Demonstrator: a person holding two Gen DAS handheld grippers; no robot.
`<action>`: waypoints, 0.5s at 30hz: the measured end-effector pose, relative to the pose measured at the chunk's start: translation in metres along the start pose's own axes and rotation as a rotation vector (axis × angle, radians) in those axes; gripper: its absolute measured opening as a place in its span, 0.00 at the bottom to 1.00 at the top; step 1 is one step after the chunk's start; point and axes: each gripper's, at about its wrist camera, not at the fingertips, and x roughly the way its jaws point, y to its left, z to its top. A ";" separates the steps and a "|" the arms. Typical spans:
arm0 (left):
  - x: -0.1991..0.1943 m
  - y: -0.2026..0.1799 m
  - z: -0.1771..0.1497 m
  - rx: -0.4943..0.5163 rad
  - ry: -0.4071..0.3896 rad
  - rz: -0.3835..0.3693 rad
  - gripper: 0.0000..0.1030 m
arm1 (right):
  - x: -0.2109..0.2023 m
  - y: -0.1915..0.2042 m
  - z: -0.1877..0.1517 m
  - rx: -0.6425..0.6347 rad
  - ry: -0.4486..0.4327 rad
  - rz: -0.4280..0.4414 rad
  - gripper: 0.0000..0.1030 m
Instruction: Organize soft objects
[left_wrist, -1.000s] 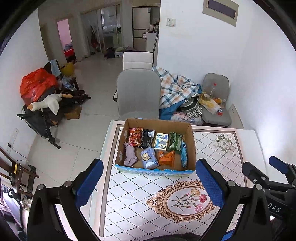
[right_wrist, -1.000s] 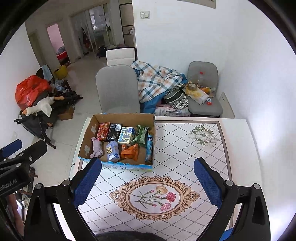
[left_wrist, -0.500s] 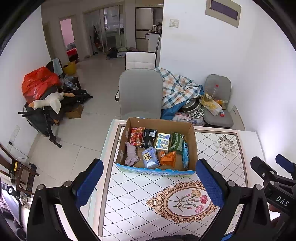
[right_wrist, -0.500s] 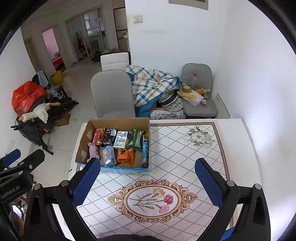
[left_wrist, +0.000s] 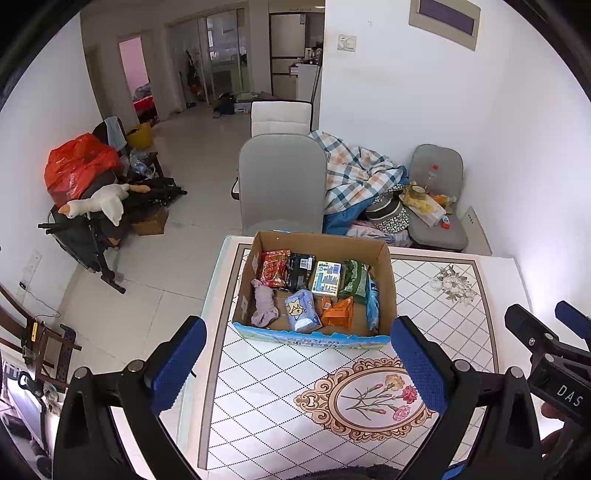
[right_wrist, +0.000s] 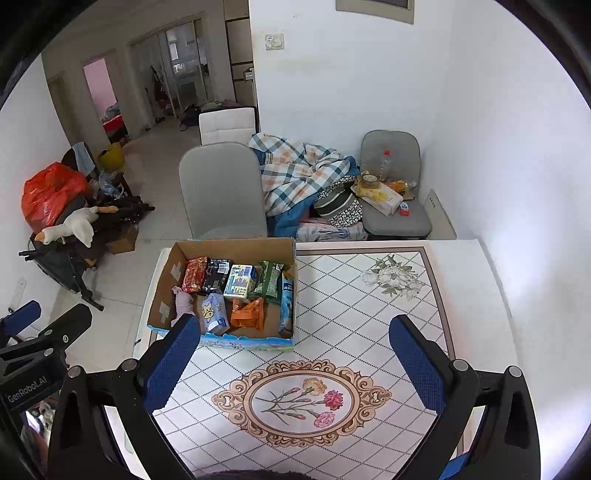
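Note:
An open cardboard box (left_wrist: 386, 266) (right_wrist: 162, 291) stands at the table's far left. It holds soft packets: a red snack bag (left_wrist: 274, 266), a black pack (left_wrist: 301, 266), a blue-yellow pack (left_wrist: 325, 279), a green bag (left_wrist: 353, 278), an orange bag (left_wrist: 338, 312), a light-blue tissue pack (left_wrist: 301, 309) and a pinkish cloth (left_wrist: 263, 307). My left gripper (left_wrist: 298, 365) is open and empty, high above the table before the box. My right gripper (right_wrist: 295, 365) is open and empty, to the box's right.
The table (right_wrist: 369, 317) has a diamond-pattern cloth with a flower medallion (right_wrist: 301, 400). A grey chair (left_wrist: 280, 184) stands behind the box. A checked blanket (left_wrist: 354, 173) and a second cluttered chair (left_wrist: 436, 206) lie beyond. A white wall is at the right.
Both grippers have risen and pulled back a little, so the box looks slightly smaller and farther. Both stay open and empty. Nothing in the box has moved.

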 end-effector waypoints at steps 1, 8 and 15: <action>0.000 0.000 0.000 -0.002 0.002 0.002 0.99 | 0.000 0.000 0.000 0.000 0.001 -0.001 1.00; 0.001 0.000 -0.001 -0.003 -0.002 0.001 0.99 | 0.000 0.001 -0.001 -0.007 -0.002 -0.005 1.00; -0.001 -0.001 -0.002 -0.002 -0.008 0.000 0.99 | -0.003 0.002 -0.004 0.000 -0.012 -0.016 1.00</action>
